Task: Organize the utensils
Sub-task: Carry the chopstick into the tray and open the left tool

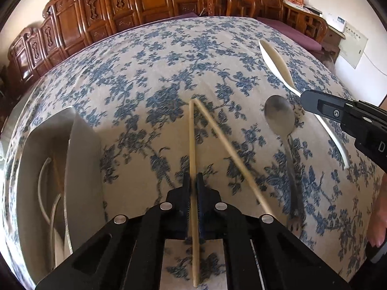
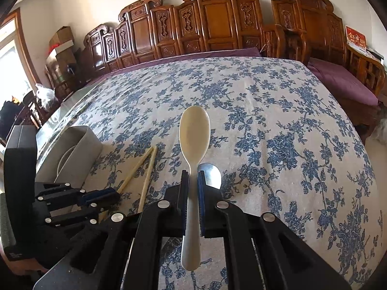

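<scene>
My left gripper [image 1: 193, 178] is shut on a pale chopstick [image 1: 192, 133] that lies on the blue-flowered tablecloth [image 1: 150, 72]. A second chopstick [image 1: 229, 154] meets it at the far tip and slants away to the right, free of the jaws. My right gripper [image 2: 192, 174] is shut on the handle of a white plastic spoon [image 2: 194, 130], held above the cloth with its bowl pointing away. A metal spoon [image 1: 280, 118] lies on the cloth under the white spoon [image 1: 275, 62]; only its bowl [image 2: 214, 175] shows in the right wrist view. The left gripper [image 2: 113, 197] shows there low on the left.
A grey utensil holder [image 1: 84, 149] stands at the table's left edge with pale items inside, close to the left gripper. Carved wooden chairs [image 2: 212, 21] line the far side. A person's hand [image 1: 379, 217] is at the right edge.
</scene>
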A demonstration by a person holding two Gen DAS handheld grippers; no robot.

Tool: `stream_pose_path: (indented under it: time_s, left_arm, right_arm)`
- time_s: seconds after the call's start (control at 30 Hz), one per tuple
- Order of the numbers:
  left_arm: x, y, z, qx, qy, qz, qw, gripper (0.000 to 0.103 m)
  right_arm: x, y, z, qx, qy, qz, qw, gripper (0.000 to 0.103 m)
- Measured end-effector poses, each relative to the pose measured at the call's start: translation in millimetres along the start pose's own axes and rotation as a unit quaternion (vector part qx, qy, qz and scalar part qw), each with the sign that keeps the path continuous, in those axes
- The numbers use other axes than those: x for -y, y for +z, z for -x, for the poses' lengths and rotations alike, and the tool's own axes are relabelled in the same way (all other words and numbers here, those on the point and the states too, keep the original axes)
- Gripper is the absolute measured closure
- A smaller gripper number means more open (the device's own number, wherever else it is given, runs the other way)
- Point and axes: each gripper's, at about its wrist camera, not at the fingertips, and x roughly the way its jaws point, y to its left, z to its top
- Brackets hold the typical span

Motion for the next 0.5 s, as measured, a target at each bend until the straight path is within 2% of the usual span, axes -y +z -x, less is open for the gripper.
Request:
stream_pose_path:
  time_s: [0.5]
  left_arm:
    - [-41,-4,61,0.054,0.001,0.013,0.9985,0.099]
  right_arm:
    - [-36,-2,5,0.003,0.01,0.028,1.0,0.094]
